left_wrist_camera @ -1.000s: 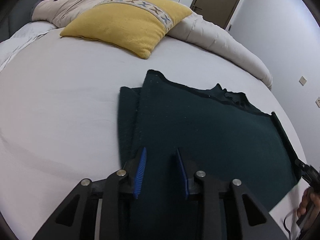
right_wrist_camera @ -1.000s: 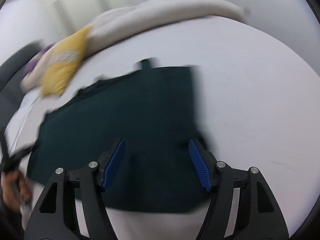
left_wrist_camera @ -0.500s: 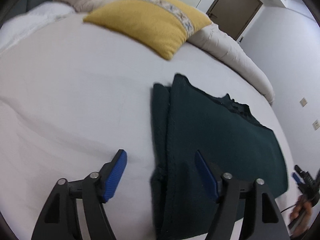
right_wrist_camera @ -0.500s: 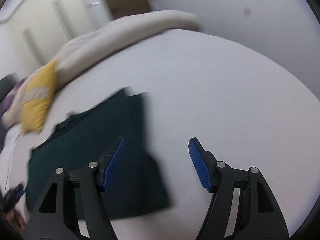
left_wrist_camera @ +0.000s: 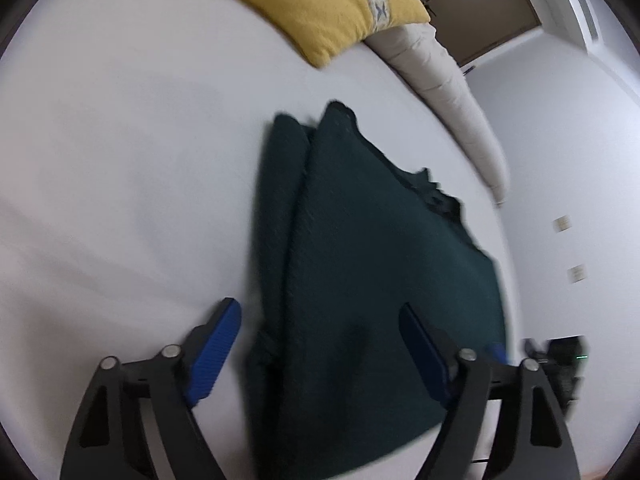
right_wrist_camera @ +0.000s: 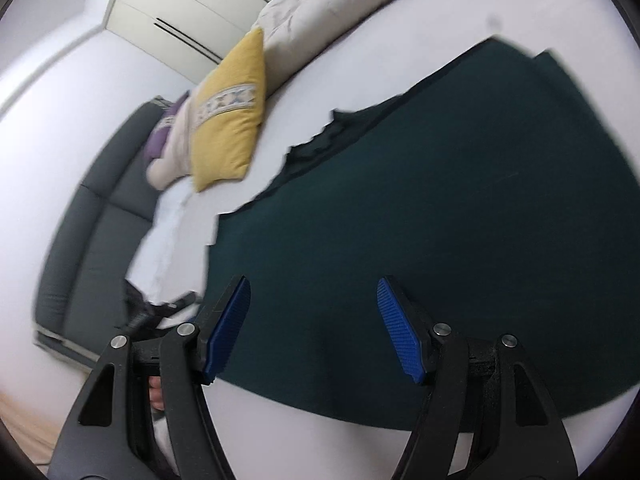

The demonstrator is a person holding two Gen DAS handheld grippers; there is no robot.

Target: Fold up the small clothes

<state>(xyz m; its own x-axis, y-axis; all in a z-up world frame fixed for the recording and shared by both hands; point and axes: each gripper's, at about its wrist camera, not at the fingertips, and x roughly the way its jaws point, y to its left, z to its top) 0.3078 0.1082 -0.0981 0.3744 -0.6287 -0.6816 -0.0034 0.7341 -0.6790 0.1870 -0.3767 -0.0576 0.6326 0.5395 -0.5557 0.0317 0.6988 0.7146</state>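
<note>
The dark green garment (left_wrist_camera: 380,280) lies flat on the white bed (left_wrist_camera: 120,160), with one side already turned in as a narrow strip along its left edge in the left wrist view. It looks like a thick, fuzzy knit: soft and limp, light enough to lift by an edge, and likely to sag and drag along the sheet rather than hold a crease. You will probably do best to pinch it at a corner or along the near hem, through both layers where it is doubled, so that the fold does not slip apart.

Your left hand-held gripper (left_wrist_camera: 320,344) has just been opening; its jaws stand wide, straddling the folded edge without pressing on it. Your right hand-held gripper (right_wrist_camera: 314,330) hangs released over the near part of the cloth, gripping nothing.

Both views are blurred, so the neckline and any sleeves are hard to make out. The near hem is cut off by the gripper frames, and whether the fingertips touch the fabric cannot be told. A yellow pillow (left_wrist_camera: 320,4) sits well apart.
</note>
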